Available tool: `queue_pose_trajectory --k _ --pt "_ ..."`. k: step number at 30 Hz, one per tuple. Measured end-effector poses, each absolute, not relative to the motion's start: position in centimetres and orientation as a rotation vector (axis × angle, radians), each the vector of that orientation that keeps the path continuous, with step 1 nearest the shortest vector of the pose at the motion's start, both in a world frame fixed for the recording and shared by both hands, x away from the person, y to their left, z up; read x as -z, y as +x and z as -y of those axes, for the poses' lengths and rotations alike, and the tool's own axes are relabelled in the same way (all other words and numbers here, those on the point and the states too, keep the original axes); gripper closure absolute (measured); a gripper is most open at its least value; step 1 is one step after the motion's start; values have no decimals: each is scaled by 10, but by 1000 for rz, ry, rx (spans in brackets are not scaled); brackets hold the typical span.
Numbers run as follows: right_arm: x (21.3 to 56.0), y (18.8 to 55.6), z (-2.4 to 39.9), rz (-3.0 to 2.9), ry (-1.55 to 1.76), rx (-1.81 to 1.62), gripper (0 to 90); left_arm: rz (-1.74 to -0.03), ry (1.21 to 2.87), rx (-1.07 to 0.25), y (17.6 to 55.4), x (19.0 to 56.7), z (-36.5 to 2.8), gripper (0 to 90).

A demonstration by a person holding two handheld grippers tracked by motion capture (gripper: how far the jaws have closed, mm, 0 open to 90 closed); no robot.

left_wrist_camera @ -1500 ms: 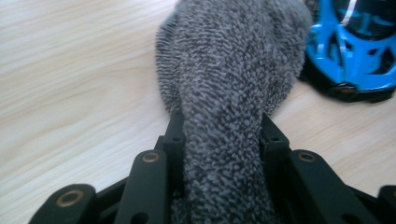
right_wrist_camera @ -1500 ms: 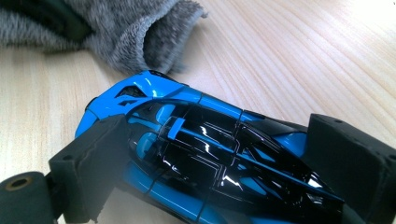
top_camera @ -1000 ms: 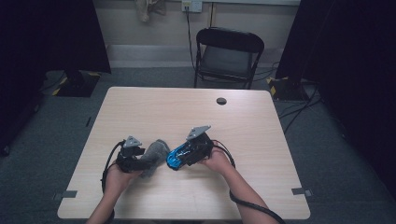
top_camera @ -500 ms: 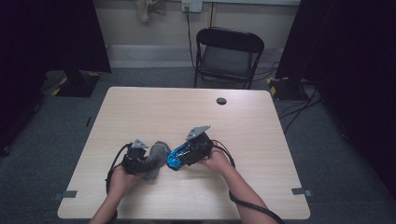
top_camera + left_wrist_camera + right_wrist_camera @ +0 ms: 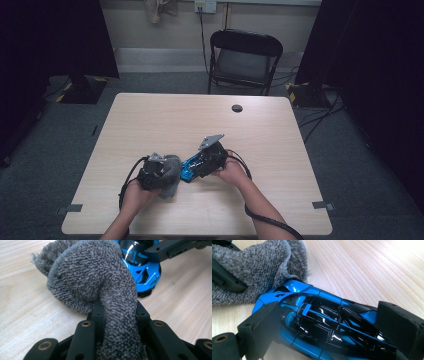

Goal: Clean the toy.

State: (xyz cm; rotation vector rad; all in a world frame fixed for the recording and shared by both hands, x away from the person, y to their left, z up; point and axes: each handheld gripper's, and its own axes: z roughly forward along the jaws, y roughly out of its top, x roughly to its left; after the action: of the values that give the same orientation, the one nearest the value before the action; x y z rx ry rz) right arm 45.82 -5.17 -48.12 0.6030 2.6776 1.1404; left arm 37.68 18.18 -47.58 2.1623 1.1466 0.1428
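A grey terry cloth (image 5: 100, 282) is pinched between the jaws of my left gripper (image 5: 117, 315), bunched up and bulging forward toward a toy car. The blue and black toy car (image 5: 324, 322) lies lengthwise between the two jaws of my right gripper (image 5: 332, 325), which is shut on its sides. In the high view the left gripper (image 5: 156, 172) with the cloth (image 5: 171, 176) sits at the near middle of the table, and the car (image 5: 190, 169) in the right gripper (image 5: 207, 159) meets the cloth nose first.
The pale wooden table (image 5: 150, 120) has a small dark round cable hole (image 5: 237, 108) near its far edge. A black folding chair (image 5: 244, 55) stands behind the table. Black cables trail from both grippers toward the near edge.
The left gripper with the cloth has slid a little to the right and nearer, closing against the car's nose. The right gripper and car have hardly moved.
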Motion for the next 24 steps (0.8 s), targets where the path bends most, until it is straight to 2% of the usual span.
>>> queue_pose_trajectory --k 24 --pt "481 456 49 -2670 621 -1130 53 -1062 2212 -53 357 473 -159 700"
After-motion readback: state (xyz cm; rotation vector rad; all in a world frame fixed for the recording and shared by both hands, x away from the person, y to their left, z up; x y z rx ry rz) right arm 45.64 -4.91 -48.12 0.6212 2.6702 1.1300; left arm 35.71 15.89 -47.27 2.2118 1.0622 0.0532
